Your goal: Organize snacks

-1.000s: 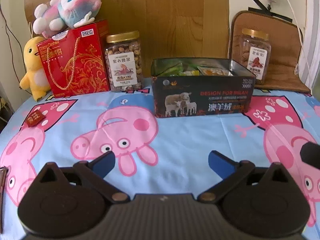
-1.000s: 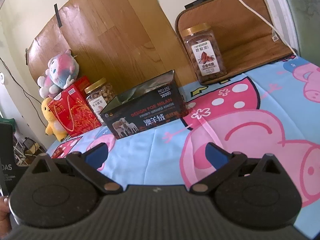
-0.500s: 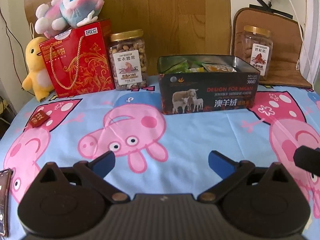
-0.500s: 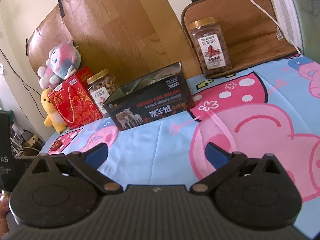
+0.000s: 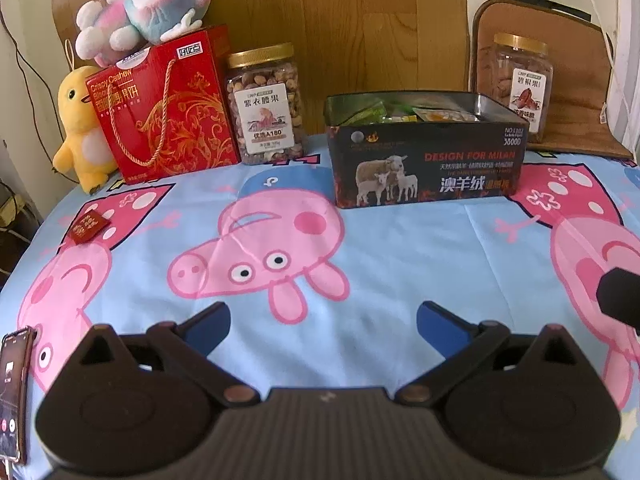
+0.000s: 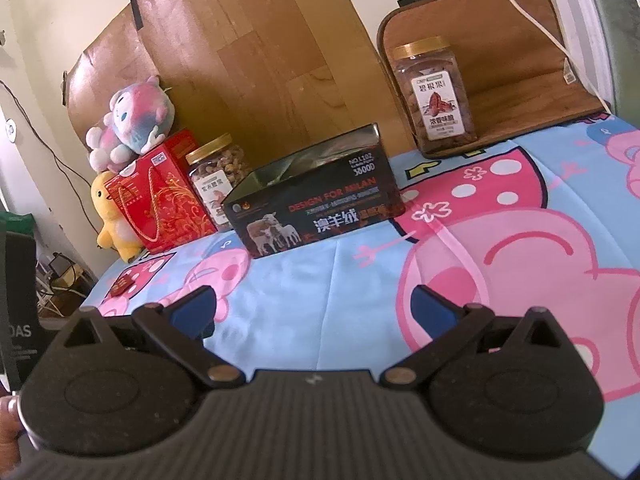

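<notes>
Snack packets [image 5: 400,114] show only their tops above the black tin [image 5: 426,172] wall, centre frame; left gripper [image 5: 323,320] and right gripper [image 6: 314,304] both spread, empty.

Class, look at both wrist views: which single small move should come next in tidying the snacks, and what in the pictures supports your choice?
Probably move the left tool forward and left toward the red packet. It lies alone on the cloth, while other packets already sit in the open tin. Both tools are open and empty, and the left one is the nearer.
</notes>
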A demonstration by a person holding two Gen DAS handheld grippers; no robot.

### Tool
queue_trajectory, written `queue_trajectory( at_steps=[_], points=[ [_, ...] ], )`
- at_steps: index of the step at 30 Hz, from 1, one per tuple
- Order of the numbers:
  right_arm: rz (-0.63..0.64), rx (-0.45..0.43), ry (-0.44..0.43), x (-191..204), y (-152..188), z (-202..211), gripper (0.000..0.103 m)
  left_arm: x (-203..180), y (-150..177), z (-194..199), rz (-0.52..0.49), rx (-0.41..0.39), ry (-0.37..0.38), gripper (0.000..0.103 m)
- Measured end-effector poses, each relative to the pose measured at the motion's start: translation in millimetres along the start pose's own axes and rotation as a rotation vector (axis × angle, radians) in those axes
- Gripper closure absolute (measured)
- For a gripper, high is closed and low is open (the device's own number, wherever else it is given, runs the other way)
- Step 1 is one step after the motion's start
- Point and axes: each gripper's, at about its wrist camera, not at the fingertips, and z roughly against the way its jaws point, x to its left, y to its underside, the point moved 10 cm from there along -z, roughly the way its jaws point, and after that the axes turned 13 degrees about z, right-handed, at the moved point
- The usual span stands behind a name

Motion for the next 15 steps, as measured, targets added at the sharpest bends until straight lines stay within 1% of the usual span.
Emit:
queue_trajectory(
  at_steps=[15],
  points=[
    [-0.011, 0.007, 0.005, -0.5, 1.8, -1.0, 0.000, 1.9, 2.3, -4.8, 0.010, 0.026, 0.004, 0.000]
  ],
)
